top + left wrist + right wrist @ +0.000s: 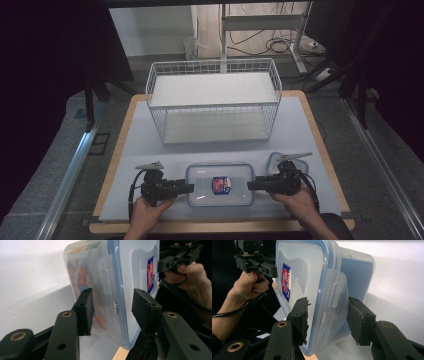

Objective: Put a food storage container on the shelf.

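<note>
- Between the two sets of jaws, on the near strip of the tabletop, lies a clear plastic container with a blue-rimmed snap lid and a red-and-blue label on top.
- At the container's left short end, the left gripper lies level and points inward, held in the person's left hand.
- Seen from the left gripper view, its jaws straddle the container's end: one pad lies against the body side, the other stands just off the lid face, with the side latch between them. Whether they truly pinch I cannot tell.
- At the right short end, the right gripper points inward in the right hand.
- Seen from the right gripper view, its jaws bracket the container's end latch, one pad at the lid face, the other by the body; contact looks close, but a firm pinch cannot be confirmed.
- Behind the right jaws, a second blue-rimmed lid or box rests on the tabletop.
- Beyond both sets of jaws, well apart, stands a white wire basket.
</note>
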Tool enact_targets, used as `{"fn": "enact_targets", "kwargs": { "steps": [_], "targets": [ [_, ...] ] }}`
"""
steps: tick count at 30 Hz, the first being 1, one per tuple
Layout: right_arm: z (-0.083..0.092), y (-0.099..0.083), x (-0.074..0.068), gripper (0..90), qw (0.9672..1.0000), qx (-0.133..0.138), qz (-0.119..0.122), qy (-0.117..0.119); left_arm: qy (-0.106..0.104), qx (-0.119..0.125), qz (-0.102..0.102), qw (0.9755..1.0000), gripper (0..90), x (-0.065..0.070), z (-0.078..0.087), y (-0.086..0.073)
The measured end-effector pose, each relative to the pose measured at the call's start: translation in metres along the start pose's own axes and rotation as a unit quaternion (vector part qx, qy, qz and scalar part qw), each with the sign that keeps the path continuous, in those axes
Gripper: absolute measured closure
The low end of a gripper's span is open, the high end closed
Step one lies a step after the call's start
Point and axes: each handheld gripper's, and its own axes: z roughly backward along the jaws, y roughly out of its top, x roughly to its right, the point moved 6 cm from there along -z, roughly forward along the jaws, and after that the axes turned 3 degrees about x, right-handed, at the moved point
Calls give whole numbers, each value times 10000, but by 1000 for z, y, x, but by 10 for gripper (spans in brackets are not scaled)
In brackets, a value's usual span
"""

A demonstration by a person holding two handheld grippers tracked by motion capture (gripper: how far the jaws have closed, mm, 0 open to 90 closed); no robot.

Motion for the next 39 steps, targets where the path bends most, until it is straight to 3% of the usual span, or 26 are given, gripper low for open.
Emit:
{"fn": "enact_targets", "kwargs": {
  "steps": [8, 14, 19, 27, 35, 39],
  "targets": [
    [0, 0, 1, 533, 9999, 40, -110, 43, -58, 55, 246, 9997, 546, -2, -1, 2],
    [1, 1, 1, 550, 9996, 104, -221, 102, -31, 72, 290, 9995, 554, -2, 0, 4],
    [0, 3, 0, 548, 9998, 149, -123, 27, -5, 88, 301, 9995, 555, -2, 1, 7],
    [8, 19, -7, 547, 9994, 344, 19, 34, 48, 282, 63, 9996, 555, 8, 9, 28],
    [17, 50, -20, 543, 9981, 506, 346, 28, 192, 390, -283, 9987, 554, 22, 23, 59],
    [22, 68, -24, 542, 9971, 593, 468, 27, 211, 430, -346, 9983, 554, 27, 28, 74]
  ]
}}
